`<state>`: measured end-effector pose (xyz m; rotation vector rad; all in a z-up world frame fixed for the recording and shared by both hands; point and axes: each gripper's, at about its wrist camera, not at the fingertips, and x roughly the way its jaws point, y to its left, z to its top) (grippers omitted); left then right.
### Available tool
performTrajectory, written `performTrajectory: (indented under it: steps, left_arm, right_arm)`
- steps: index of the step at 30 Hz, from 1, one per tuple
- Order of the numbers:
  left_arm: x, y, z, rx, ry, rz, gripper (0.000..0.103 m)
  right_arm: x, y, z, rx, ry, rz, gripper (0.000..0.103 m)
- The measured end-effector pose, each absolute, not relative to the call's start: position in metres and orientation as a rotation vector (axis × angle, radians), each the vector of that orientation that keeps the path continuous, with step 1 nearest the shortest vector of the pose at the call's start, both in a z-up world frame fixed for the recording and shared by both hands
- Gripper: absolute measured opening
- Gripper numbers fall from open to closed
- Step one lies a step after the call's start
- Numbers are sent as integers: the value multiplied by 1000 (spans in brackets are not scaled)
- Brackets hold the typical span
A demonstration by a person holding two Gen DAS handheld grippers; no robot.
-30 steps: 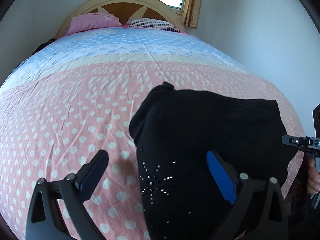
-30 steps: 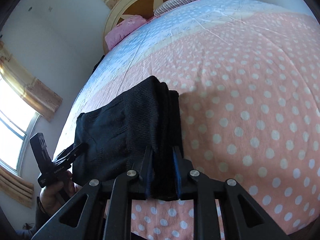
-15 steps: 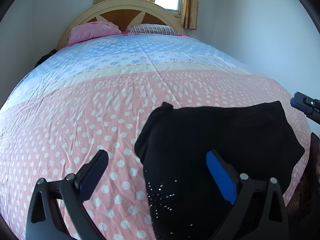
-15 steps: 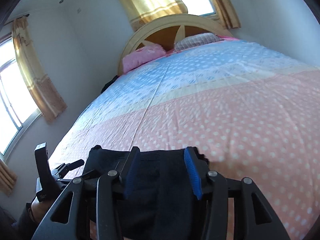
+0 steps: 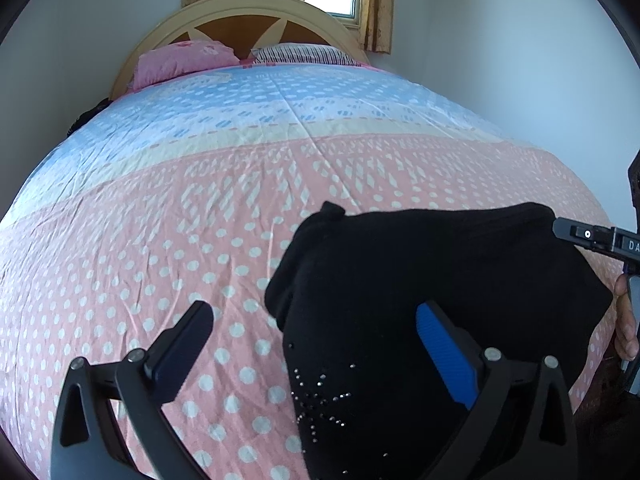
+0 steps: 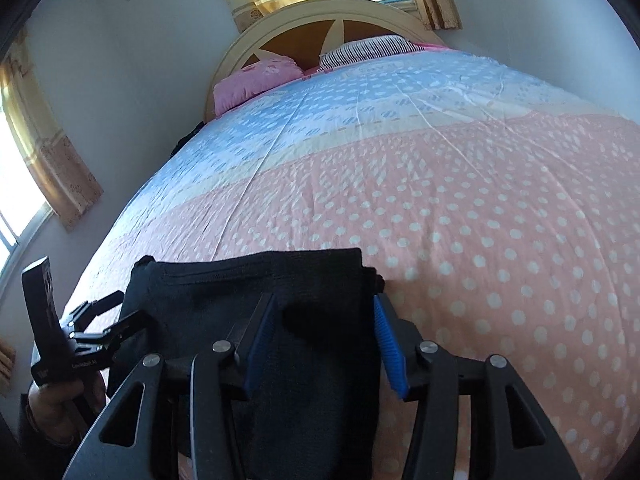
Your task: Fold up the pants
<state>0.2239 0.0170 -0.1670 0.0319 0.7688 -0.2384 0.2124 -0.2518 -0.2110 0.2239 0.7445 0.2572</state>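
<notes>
The black pants (image 5: 420, 280) lie folded into a thick bundle on the pink dotted quilt (image 5: 160, 220), near the bed's foot edge, with a rhinestone star facing up. My left gripper (image 5: 312, 312) is open wide over the bundle's left edge, one finger above the quilt and the other above the cloth. In the right wrist view the pants (image 6: 248, 280) lie under my right gripper (image 6: 324, 300), which is open; its blue pads stand apart and clear of the cloth. The left gripper (image 6: 116, 316) shows at the bundle's far left side.
A pink pillow (image 5: 184, 60) and a striped pillow (image 5: 300, 54) rest against the arched headboard (image 5: 240, 12). White walls flank the bed. A hand (image 6: 56, 404) holds the left tool at the lower left. Curtained windows (image 6: 44, 152) are on the left wall.
My right gripper went from shut on the folded pants' edge to open, letting the cloth go, and it lifted and tilted up. The left gripper stayed open and hardly moved.
</notes>
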Motion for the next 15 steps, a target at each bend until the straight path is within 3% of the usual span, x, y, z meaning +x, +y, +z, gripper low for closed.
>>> performTrajectory:
  steps: [3, 7, 15]
  left_arm:
    - [222, 17, -166, 33, 768, -242, 103]
    - [219, 17, -168, 28, 774, -247, 103]
    - [214, 20, -171, 9, 785, -261, 103]
  right_arm:
    - [191, -250, -212, 166, 777, 251, 50]
    - [168, -255, -226, 128, 830, 265, 39]
    - [169, -280, -238, 277, 851, 338, 44]
